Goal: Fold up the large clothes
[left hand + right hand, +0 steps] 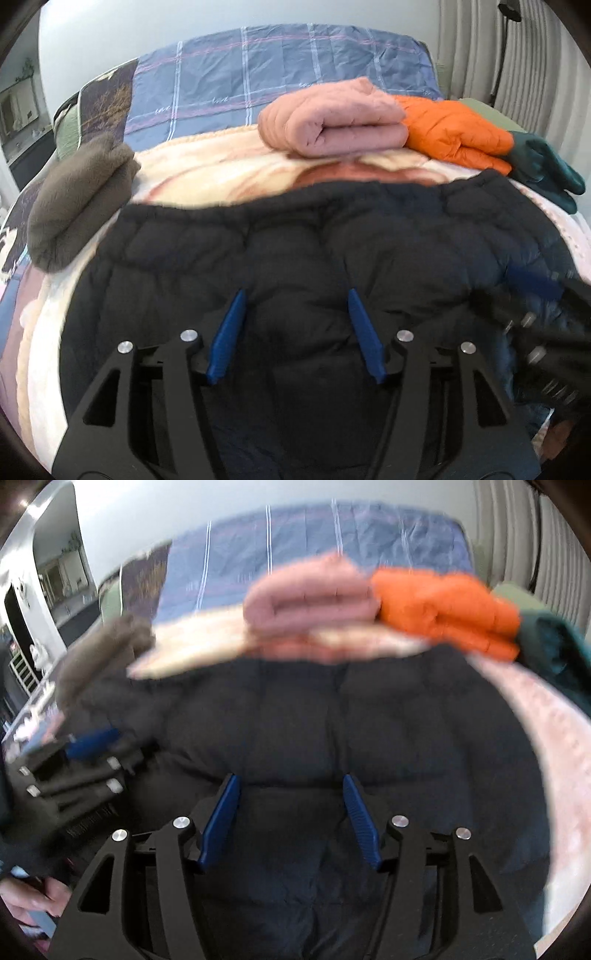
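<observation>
Item: black quilted puffer jacket [295, 258], spread flat, near side of bed [280, 70]. Left hand-held gripper [295, 295] and right hand-held gripper [290, 779]: jaws apart, empty, above jacket. Advice: pinch near hem corners, both layers, fold evenly toward far edge.

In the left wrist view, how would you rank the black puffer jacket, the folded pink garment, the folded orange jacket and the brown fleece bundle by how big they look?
1. Black quilted puffer jacket, by far the largest, though it lies nearest the camera.
2. Folded pink garment, folded orange puffer jacket and brown fleece bundle: too alike to rank.
</observation>
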Action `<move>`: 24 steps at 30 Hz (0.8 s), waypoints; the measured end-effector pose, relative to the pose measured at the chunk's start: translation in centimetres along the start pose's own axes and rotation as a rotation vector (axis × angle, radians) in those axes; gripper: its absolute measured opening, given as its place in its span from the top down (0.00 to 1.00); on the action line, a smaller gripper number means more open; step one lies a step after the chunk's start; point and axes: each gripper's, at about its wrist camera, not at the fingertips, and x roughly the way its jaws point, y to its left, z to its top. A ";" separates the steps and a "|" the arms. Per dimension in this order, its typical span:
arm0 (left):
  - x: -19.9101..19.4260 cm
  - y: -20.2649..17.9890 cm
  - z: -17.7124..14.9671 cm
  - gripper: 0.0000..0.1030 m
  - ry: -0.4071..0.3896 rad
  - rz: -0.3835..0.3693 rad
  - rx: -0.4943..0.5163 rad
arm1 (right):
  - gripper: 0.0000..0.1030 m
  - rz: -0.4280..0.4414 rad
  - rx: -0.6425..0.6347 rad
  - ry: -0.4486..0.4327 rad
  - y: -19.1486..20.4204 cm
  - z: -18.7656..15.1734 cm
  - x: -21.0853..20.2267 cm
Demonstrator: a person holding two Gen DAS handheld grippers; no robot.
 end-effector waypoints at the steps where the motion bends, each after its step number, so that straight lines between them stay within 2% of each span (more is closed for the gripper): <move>1: 0.3 -0.3 -0.4 0.41 -0.001 0.012 0.007 | 0.41 0.002 0.004 -0.008 -0.2 -0.6 0.7; 5: 0.8 -1.3 -1.2 0.41 -0.014 0.065 0.061 | 0.40 -0.001 -0.007 -0.010 -0.1 -1.1 1.1; 17: 1.7 -0.6 -1.6 0.40 -0.010 0.044 0.062 | 0.40 -0.019 -0.032 -0.014 0.1 -1.4 1.8; 19: 1.2 -0.1 -1.6 0.40 -0.012 0.020 0.040 | 0.40 -0.004 -0.026 -0.021 -0.1 -1.4 1.0; 22: -1.8 1.1 -2.0 0.41 -0.014 -0.053 -0.010 | 0.40 -0.011 -0.029 -0.056 -0.5 -2.0 -2.4; 24: -4.7 1.8 -3.3 0.40 -0.029 -0.130 -0.004 | 0.40 0.015 -0.066 -0.080 -0.4 -3.2 -4.7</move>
